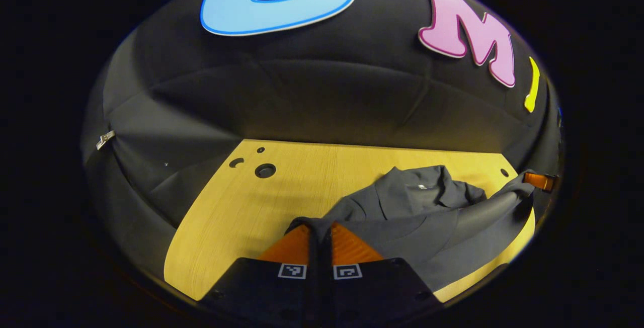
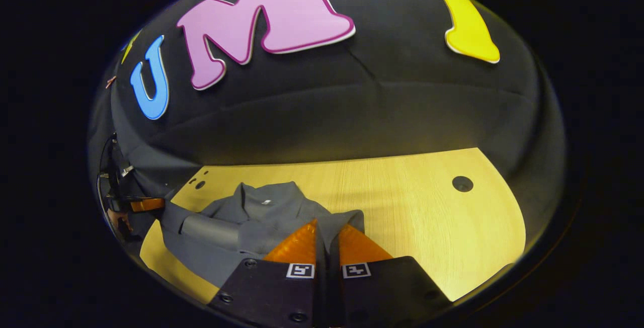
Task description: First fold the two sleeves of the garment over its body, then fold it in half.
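While the left gripper view looks across the wooden table (image 1: 261,202), the left gripper (image 1: 320,227) is seen at the bottom with its two fingers almost together and a fold of the dark grey garment (image 1: 402,207) pinched between them, at the near left corner of the cloth. The garment lies on the right part of the table, collar (image 1: 427,182) toward the far wall. At the far right edge, the right gripper (image 1: 538,181) holds up the other corner, so the near hem hangs stretched between the two.

From the right gripper view, the right gripper (image 2: 327,232) is also nearly closed with grey fabric caught between its fingers. The garment (image 2: 241,227) is on the left part of the table (image 2: 427,207), collar (image 2: 264,194) pointing away; its long axis runs from the near hem to the far collar. The left gripper (image 2: 146,203) shows at the far left.

I judge the risk is uneven lifting: if one hand goes faster, the fold becomes crooked, or the thin cloth slips out from a pinch and the folded sleeves fall open.
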`<state>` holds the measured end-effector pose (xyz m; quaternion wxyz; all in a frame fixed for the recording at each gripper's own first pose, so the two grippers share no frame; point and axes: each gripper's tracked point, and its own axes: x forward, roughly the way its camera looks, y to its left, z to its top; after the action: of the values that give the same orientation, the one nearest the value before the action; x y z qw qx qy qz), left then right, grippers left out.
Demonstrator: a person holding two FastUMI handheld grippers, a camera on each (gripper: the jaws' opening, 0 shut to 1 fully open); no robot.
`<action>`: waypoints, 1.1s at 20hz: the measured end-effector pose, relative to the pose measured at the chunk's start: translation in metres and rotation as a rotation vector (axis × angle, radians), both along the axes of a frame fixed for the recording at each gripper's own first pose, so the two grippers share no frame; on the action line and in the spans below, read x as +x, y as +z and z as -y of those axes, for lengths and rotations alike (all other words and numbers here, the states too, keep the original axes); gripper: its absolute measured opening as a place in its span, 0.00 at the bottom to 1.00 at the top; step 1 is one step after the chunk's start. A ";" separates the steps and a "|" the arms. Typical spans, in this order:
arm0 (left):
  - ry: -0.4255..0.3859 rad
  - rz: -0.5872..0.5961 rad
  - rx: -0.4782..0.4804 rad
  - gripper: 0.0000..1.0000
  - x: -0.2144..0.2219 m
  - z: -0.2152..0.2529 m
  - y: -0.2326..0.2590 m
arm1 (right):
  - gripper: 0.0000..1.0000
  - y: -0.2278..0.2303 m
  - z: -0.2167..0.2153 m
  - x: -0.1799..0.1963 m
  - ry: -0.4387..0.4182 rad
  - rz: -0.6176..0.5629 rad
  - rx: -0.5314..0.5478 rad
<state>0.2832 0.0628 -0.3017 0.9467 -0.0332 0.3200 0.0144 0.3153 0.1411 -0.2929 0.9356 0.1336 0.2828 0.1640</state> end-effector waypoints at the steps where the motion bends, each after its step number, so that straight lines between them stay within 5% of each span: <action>1: 0.006 -0.006 0.004 0.05 0.005 0.000 -0.008 | 0.06 -0.010 -0.001 0.003 0.001 -0.011 -0.004; 15: 0.052 -0.078 0.060 0.05 0.033 0.006 -0.085 | 0.08 -0.092 -0.019 0.025 0.021 -0.086 -0.042; 22: 0.029 -0.086 0.084 0.17 0.026 0.008 -0.086 | 0.28 -0.095 -0.013 0.020 0.008 -0.103 -0.081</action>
<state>0.3094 0.0552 -0.3879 0.9324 0.0023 0.3589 0.0431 0.3349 0.1538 -0.3883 0.9238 0.1025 0.3375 0.1490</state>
